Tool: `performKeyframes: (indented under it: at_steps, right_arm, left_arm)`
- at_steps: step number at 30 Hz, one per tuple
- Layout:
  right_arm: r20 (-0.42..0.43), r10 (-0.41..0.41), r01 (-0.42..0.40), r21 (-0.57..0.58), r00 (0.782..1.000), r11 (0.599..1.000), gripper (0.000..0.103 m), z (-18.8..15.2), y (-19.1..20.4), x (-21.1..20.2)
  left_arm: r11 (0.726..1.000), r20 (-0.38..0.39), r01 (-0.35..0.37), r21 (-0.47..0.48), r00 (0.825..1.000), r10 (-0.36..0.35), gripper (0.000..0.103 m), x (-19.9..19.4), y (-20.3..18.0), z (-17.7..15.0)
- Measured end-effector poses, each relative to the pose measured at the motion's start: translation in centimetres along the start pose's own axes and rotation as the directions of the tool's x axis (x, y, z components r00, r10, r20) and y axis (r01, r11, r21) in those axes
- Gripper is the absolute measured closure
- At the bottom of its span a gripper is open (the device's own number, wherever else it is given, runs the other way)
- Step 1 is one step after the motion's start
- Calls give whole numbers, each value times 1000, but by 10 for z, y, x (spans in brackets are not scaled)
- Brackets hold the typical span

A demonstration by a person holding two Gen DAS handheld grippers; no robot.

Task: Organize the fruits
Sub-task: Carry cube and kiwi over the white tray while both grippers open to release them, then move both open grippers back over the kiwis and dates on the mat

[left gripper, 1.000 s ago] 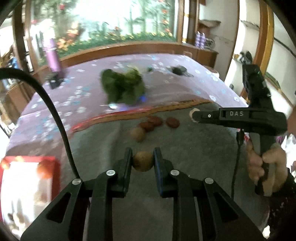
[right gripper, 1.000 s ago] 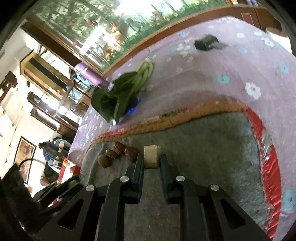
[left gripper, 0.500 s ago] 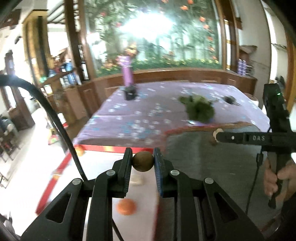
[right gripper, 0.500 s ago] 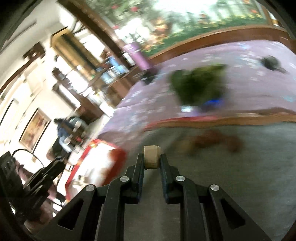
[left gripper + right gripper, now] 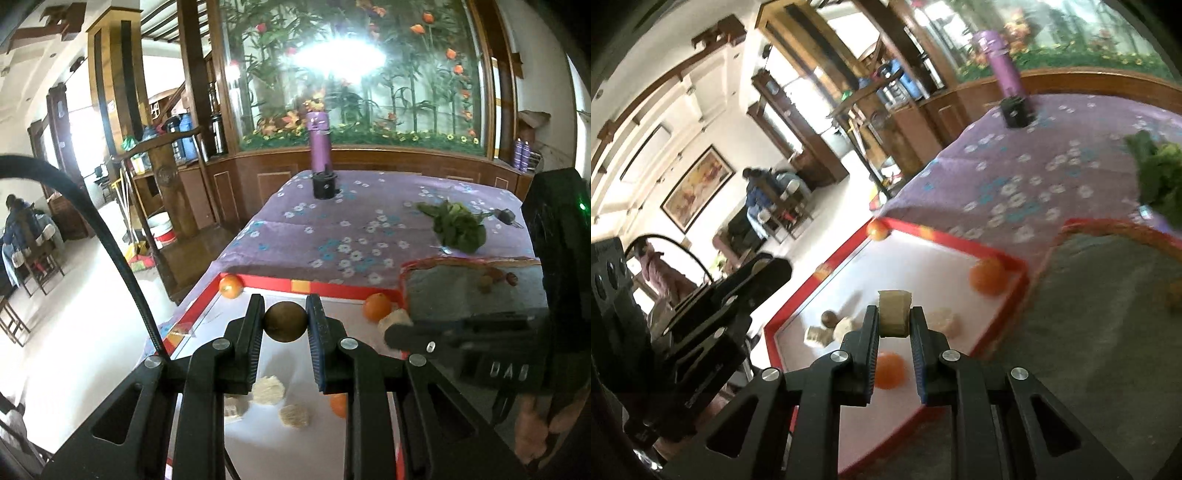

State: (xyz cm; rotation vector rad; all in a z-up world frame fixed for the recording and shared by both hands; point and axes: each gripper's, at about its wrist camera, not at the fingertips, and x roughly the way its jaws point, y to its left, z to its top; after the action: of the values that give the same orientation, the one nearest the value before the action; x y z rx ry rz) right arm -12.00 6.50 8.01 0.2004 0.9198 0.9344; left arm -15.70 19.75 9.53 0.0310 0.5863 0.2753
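My left gripper [image 5: 285, 323] is shut on a round brown fruit [image 5: 285, 322] and holds it above the red-rimmed white tray [image 5: 280, 285]. My right gripper [image 5: 894, 319] is shut on a pale beige fruit chunk [image 5: 894, 312], also over the tray [image 5: 1001, 254]. The tray holds oranges [image 5: 376, 306] [image 5: 988, 276] and several pale chunks [image 5: 268, 391]. The right gripper shows in the left wrist view [image 5: 397, 332]. A few small brown fruits [image 5: 485, 283] lie on the grey mat [image 5: 461, 291].
A purple floral tablecloth [image 5: 351, 229] covers the table. Leafy greens [image 5: 458, 227] lie on it, with a purple bottle on a black base [image 5: 321, 158] at the far end. The table's left edge drops to the floor beside the tray.
Both grippers have swung left from the grey mat to above the tray, each still holding its piece. The right gripper has come close beside the left one.
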Motion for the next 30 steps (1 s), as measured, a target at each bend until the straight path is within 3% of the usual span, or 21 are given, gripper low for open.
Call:
performKeyframes:
  at_steps: [16, 21, 24, 27, 30]
  right_arm:
    - [-105, -1, -1, -20, 994, 1000, 87, -23, 19, 54]
    - [-109, 44, -48, -32, 993, 998, 83, -23, 29, 52]
    - [-86, 76, -79, -29, 993, 996, 73, -20, 31, 47]
    - [-51, 84, -85, -19, 995, 996, 72, -19, 27, 35]
    - [-22, 57, -57, -15, 998, 998, 71, -19, 18, 22]
  left_arm:
    - [999, -124, -50, -22, 991, 47, 83, 42, 36, -34]
    - [994, -158, -114, 0, 981, 112, 81, 49, 40, -39]
    - [991, -175, -134, 10, 975, 134, 63, 50, 40, -40]
    - [989, -176, -149, 19, 973, 150, 47, 47, 39, -40]
    - [989, -169, -149, 25, 974, 151, 44, 44, 34, -37]
